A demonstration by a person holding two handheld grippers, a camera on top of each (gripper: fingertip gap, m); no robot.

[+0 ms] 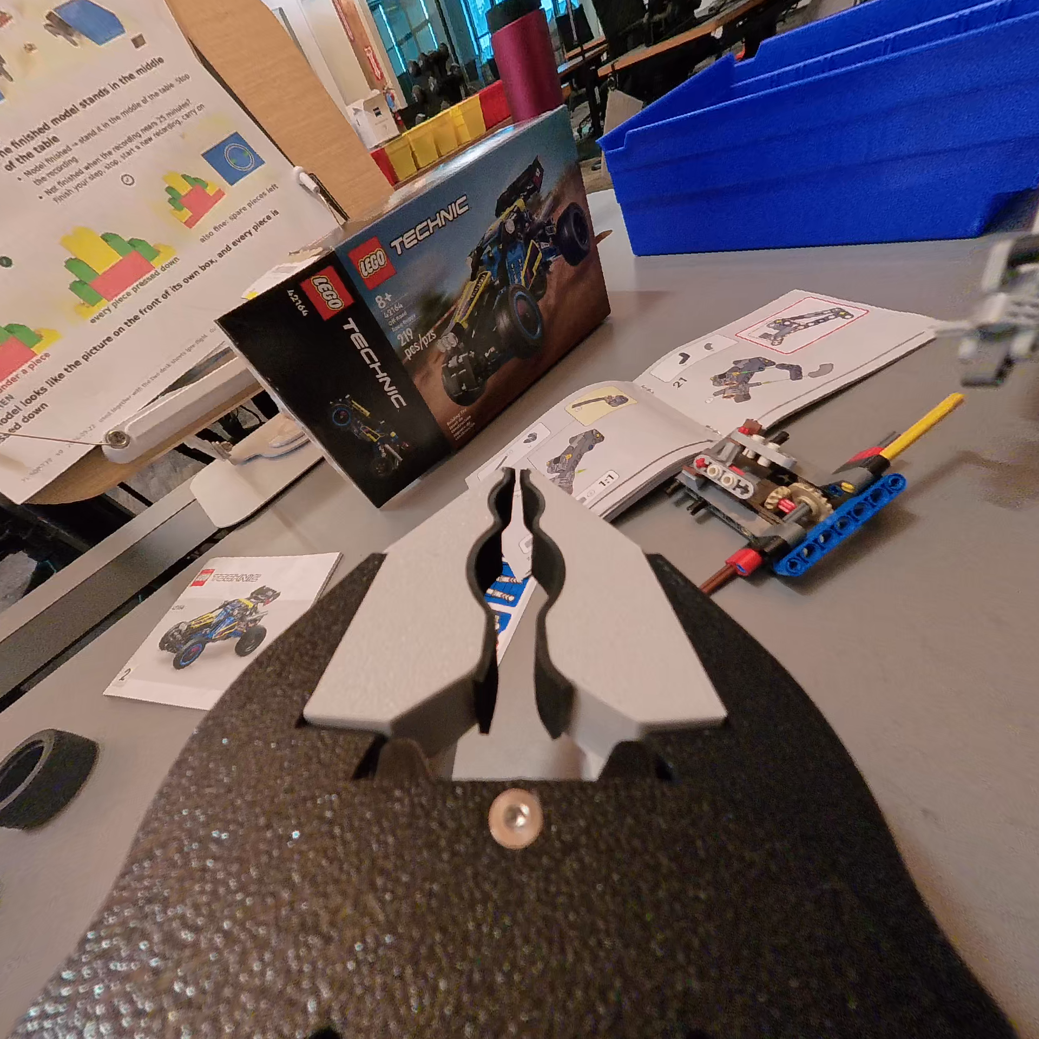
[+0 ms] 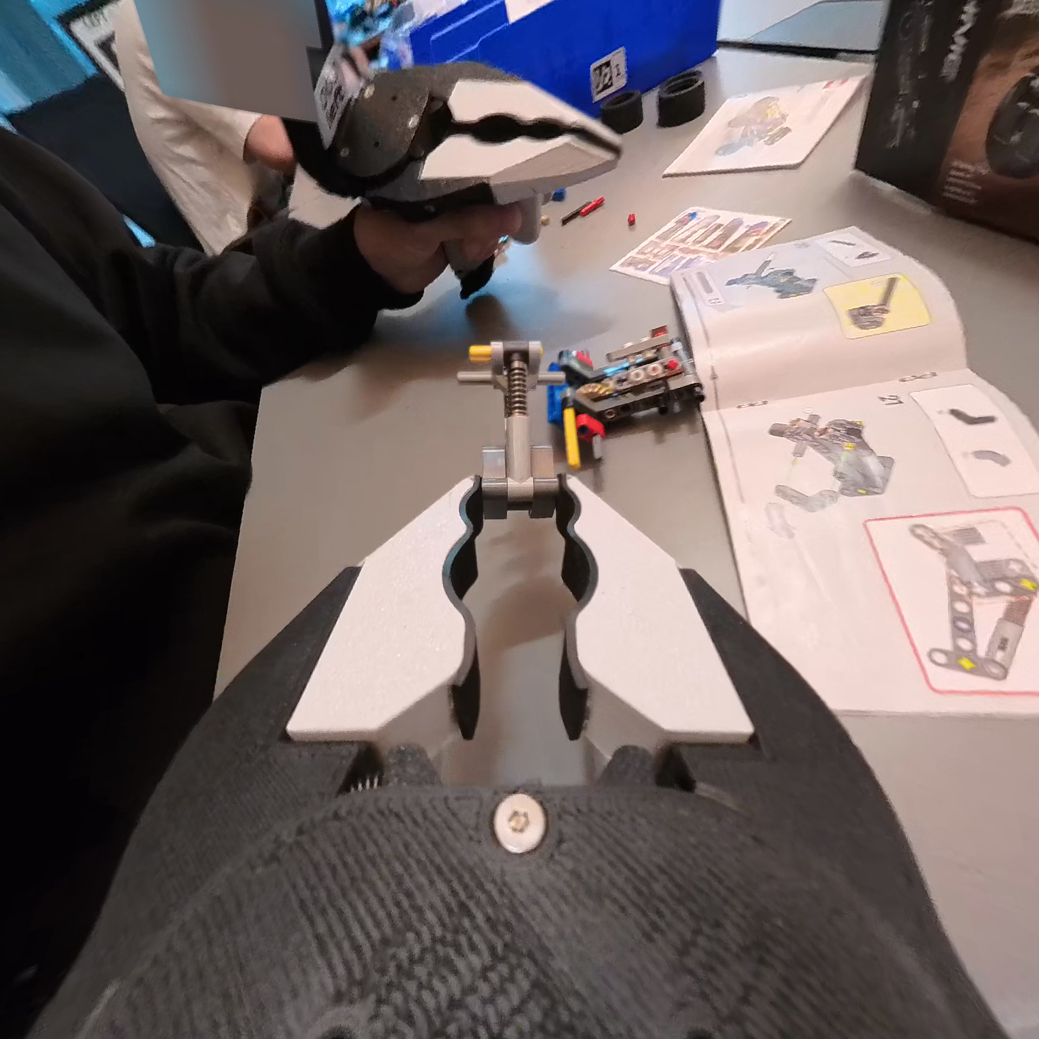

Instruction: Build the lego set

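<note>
My right gripper (image 2: 518, 495) is shut on a grey shock-absorber piece (image 2: 514, 393) with a metal spring and a yellow pin, held above the table and pointing away from me. It shows blurred at the right edge of the left wrist view (image 1: 1001, 315). A part-built model (image 1: 787, 495) with a blue beam, tan gears and a yellow axle lies on the grey table by the open instruction booklet (image 1: 703, 388); it also shows in the right wrist view (image 2: 624, 388). My left gripper (image 1: 518, 478) is shut and empty, raised above the table; it shows in the right wrist view (image 2: 607, 154).
The set's box (image 1: 427, 326) stands behind the booklet. A second booklet (image 1: 225, 624) and a black tyre (image 1: 39, 776) lie at the left. Blue bins (image 1: 843, 140) stand at the back right. A sticker sheet (image 2: 697, 242), two tyres (image 2: 652, 104) and small loose pieces (image 2: 584, 208) lie farther off. The left gripper's tips are roughly 20 cm from the right gripper's.
</note>
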